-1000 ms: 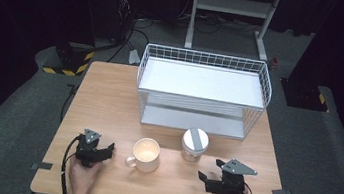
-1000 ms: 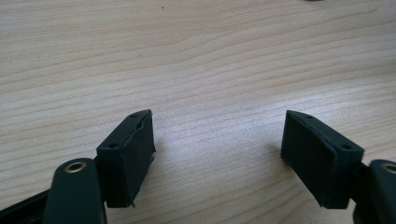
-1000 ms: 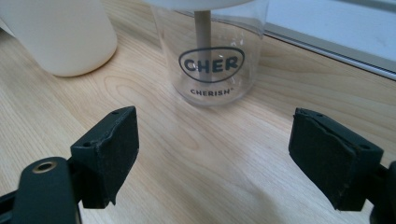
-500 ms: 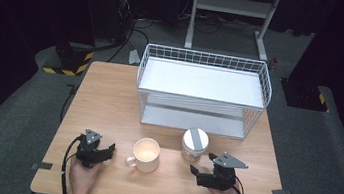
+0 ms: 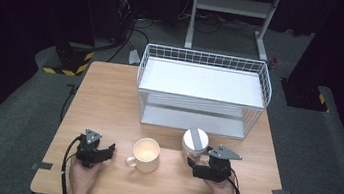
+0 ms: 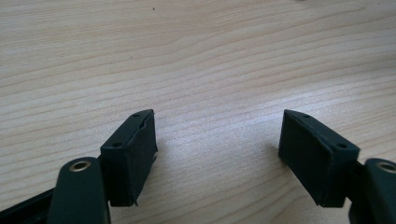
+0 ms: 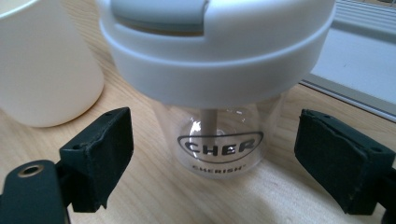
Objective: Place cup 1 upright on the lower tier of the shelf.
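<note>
The right gripper (image 7: pixel 212 163), jaws just opened wide, faces a clear cylindrical jar (image 7: pixel 219 140) with a smooth white lid, not touching it. The glossy cream mug (image 5: pixel 146 154) stands beside it. The left gripper (image 6: pixel 217 154) rests apart, empty, on the woodgrain table (image 5: pixel 109 99). Beyond stands a white wire rack (image 5: pixel 204 88).

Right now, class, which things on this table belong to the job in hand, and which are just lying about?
In the job:
- right gripper, open, its fingers having just widened either side of the jar without touching it
- clear jar with white lid

Lying about:
- cream mug
- white wire rack
- left gripper, open over bare table
</note>
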`<action>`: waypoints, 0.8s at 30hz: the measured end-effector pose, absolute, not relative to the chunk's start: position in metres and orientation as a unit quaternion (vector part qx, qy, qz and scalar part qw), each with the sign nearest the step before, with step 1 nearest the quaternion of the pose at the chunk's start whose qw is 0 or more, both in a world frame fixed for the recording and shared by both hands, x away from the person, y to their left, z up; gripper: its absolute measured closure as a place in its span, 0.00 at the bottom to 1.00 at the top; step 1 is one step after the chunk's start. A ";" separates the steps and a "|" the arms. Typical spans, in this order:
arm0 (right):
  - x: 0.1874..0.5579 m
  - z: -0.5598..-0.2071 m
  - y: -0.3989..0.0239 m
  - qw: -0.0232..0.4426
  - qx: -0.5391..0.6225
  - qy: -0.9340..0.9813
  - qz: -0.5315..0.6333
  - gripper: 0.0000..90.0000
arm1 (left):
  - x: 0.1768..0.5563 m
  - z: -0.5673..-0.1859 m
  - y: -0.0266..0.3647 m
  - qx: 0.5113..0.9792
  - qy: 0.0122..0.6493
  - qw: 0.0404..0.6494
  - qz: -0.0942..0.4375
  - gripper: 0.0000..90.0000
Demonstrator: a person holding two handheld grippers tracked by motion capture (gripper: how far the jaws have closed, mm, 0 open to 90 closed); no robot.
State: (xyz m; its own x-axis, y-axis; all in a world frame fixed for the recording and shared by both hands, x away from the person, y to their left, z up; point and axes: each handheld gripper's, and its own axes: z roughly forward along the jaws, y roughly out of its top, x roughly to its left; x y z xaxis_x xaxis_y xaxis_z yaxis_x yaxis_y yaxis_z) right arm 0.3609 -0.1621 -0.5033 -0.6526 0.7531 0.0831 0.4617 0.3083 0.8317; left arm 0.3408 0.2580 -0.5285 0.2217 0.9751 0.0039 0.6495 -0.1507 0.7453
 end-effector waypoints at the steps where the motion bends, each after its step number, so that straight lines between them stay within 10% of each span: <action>1: 0.362 -0.504 -0.161 0.164 0.384 0.792 0.445 0.13 | 0.341 -0.528 0.258 0.714 0.569 0.318 0.256 0.31; 24: 0.383 -0.506 -0.138 0.175 0.391 0.791 0.437 0.16 | 0.342 -0.529 0.258 0.713 0.570 0.318 0.258 0.30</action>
